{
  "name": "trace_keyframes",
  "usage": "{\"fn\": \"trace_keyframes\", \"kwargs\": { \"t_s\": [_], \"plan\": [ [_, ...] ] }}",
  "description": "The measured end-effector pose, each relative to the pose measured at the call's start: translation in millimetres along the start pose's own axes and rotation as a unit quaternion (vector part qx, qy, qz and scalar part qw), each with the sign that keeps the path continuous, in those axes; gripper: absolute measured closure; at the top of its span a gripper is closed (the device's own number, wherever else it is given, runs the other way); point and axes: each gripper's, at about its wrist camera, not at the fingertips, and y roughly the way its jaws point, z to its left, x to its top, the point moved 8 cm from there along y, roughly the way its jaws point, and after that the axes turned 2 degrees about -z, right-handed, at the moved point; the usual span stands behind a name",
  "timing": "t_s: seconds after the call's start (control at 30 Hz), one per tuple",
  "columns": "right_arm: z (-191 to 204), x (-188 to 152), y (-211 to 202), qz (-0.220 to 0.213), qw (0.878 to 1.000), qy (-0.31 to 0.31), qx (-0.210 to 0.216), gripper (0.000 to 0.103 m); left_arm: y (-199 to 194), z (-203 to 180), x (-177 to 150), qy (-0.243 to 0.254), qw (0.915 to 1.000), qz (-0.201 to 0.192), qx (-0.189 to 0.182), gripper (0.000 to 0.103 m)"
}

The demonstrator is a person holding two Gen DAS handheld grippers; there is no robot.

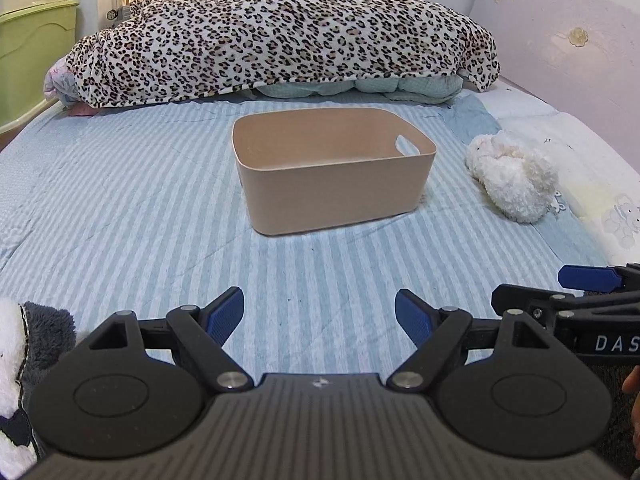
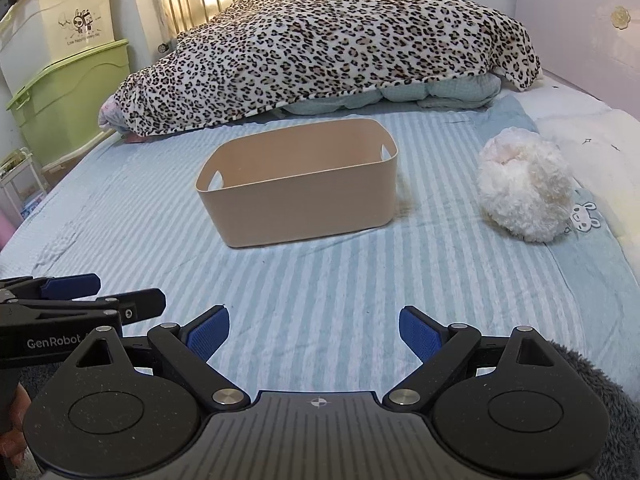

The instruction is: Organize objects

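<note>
Hovering low over striped bed sheet (image 1: 120,200), left claw (image 1: 319,318) and right claw (image 2: 314,330) side by side, both wide open, gripping nothing; tan bin (image 2: 296,200) mid-bed ahead; white fluffy toy (image 2: 526,188) right of bin, apart; leopard blanket (image 2: 320,48) behind

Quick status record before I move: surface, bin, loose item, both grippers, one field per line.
surface: bed with blue striped sheet
bin: beige bin, upright in the middle of the sheet, nothing visible inside, handle cutouts at both ends
loose item: white fluffy bundle, on the sheet right of the bin, apart from it
background: leopard blanket heaped behind the bin
left gripper: open, holding nothing, short of the bin
right gripper: open, holding nothing, short of the bin
</note>
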Motion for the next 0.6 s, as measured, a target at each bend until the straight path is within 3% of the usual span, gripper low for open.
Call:
{"fn": "trace_keyframes", "kwargs": {
  "t_s": [0.6],
  "plan": [
    [-3.1,-2.9,-3.8,0.005,1.000,0.010,0.003,0.010,-0.8,1.0,-4.0,0.005,0.9999,0.014,-0.005,0.020]
  ]
}}
